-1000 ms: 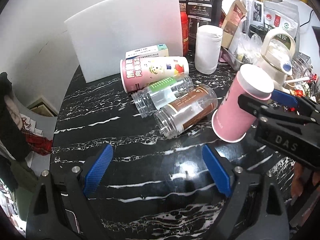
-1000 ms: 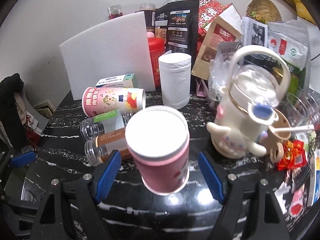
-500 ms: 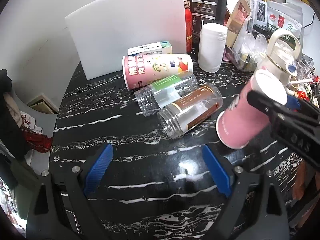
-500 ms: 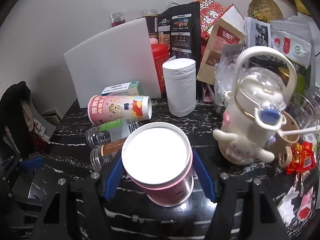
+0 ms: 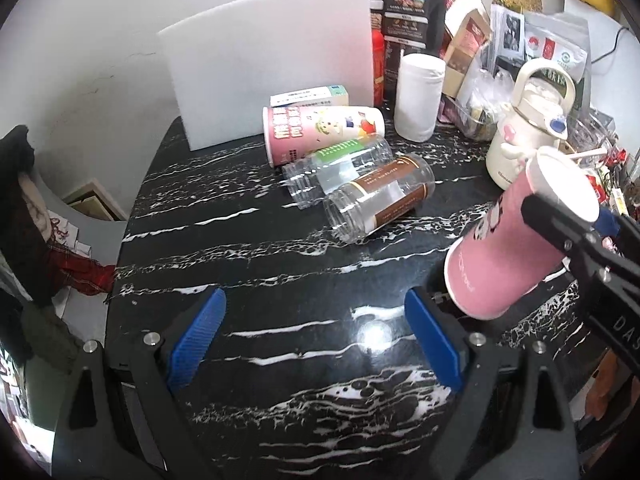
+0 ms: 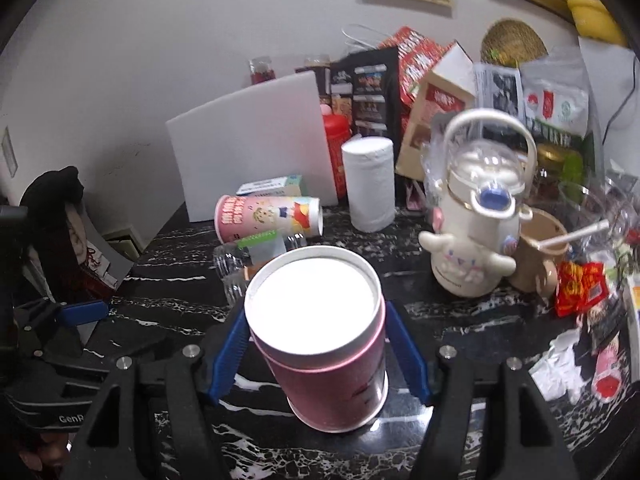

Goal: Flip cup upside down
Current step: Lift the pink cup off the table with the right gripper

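A pink paper cup (image 6: pixel 320 340) with a white base is held upside down and tilted in my right gripper (image 6: pixel 316 344), whose blue pads press both its sides. Its wide mouth points down at the black marble table (image 5: pixel 280 280), lifted off the surface. In the left wrist view the same cup (image 5: pixel 516 240) hangs tilted at the right, clamped by the right gripper's black fingers (image 5: pixel 560 232). My left gripper (image 5: pixel 316 340) is open and empty over the table's near edge.
Two clear jars (image 5: pixel 376 196) and a pink can (image 5: pixel 320 128) lie on their sides mid-table. Behind stand a white board (image 5: pixel 272 60), a white roll (image 5: pixel 418 96), a white kettle-shaped bottle (image 6: pixel 476 236), snack bags and a mug (image 6: pixel 540 248).
My right gripper has closed on the cup and lifted it, tilting it off the table. The left gripper has drawn back slightly and stays open.
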`<action>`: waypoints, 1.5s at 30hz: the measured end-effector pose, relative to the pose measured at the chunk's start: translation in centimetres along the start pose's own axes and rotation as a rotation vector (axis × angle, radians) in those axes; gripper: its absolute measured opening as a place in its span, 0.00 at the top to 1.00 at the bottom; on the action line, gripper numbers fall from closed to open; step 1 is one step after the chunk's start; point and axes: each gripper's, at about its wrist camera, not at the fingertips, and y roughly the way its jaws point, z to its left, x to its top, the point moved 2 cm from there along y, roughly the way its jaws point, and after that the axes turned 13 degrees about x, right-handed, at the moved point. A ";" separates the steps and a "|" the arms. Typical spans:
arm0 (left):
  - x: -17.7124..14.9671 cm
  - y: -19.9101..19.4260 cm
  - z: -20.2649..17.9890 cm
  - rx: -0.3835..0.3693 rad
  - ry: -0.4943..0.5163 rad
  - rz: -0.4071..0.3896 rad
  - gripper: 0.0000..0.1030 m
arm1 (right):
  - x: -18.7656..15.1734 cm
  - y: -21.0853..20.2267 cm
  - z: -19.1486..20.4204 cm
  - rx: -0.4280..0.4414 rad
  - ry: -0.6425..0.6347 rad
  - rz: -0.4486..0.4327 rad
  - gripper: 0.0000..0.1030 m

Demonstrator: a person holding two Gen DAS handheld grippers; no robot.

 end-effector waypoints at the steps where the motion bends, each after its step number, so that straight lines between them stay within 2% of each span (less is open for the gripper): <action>1: -0.1 -0.2 0.4 0.002 -0.008 -0.001 0.12 | 0.2 -0.2 0.6 0.000 -0.020 -0.011 0.34; 7: -1.5 -0.6 4.0 0.057 -0.068 0.002 0.12 | 0.4 -0.1 4.2 0.029 -0.097 -0.124 0.34; 10: -2.5 -0.5 5.6 0.074 -0.092 0.016 0.12 | -0.8 0.1 5.5 -0.004 -0.119 -0.179 0.34; 14: -4.4 -0.5 6.7 0.086 -0.097 0.032 0.12 | -3.4 0.0 6.6 -0.062 -0.127 -0.200 0.34; 21: -6.7 -1.5 6.4 0.063 -0.089 0.037 0.12 | -7.9 -1.2 6.8 -0.132 -0.124 -0.209 0.35; 31: -9.5 -2.4 5.0 0.043 -0.068 0.055 0.12 | -12.8 -5.1 6.9 -0.202 -0.159 -0.328 0.35; 36: -9.7 -2.8 4.5 0.039 -0.066 0.048 0.12 | -12.5 -5.7 6.5 -0.177 -0.149 -0.320 0.35; 42: -9.4 -3.4 4.5 0.039 -0.067 0.036 0.12 | -10.5 -6.5 6.8 -0.143 -0.172 -0.330 0.35; 45: -9.4 -3.5 4.7 0.041 -0.067 0.039 0.12 | -9.3 -6.0 6.9 -0.088 -0.167 -0.290 0.35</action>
